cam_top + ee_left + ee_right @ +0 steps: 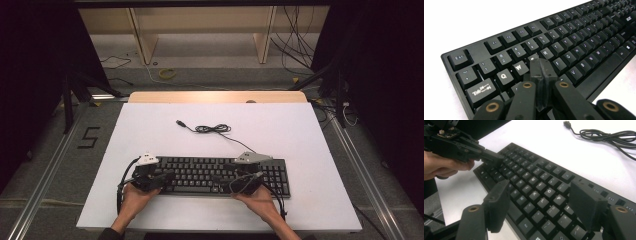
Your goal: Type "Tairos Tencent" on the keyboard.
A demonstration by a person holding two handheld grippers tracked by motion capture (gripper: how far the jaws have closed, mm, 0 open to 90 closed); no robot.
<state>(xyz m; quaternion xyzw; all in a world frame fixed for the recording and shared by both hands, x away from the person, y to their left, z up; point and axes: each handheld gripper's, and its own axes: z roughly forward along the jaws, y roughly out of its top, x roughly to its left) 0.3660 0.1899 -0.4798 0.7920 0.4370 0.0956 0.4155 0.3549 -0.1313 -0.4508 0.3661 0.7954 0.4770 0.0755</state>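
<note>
Black keyboard [220, 176] lies across the near half of the white tabletop [150, 125], its cord [212, 129] coiled behind. Left gripper [541, 75]: fingers pressed together, empty, tips down on the keys around E and D. Right gripper [544, 205]: fingers spread wide, hovering over the P and L keys, nothing between them. Both hands come in low from the near edge, wrists angled inward. Pressing well likely means one closed tip per key, straight down.
</note>
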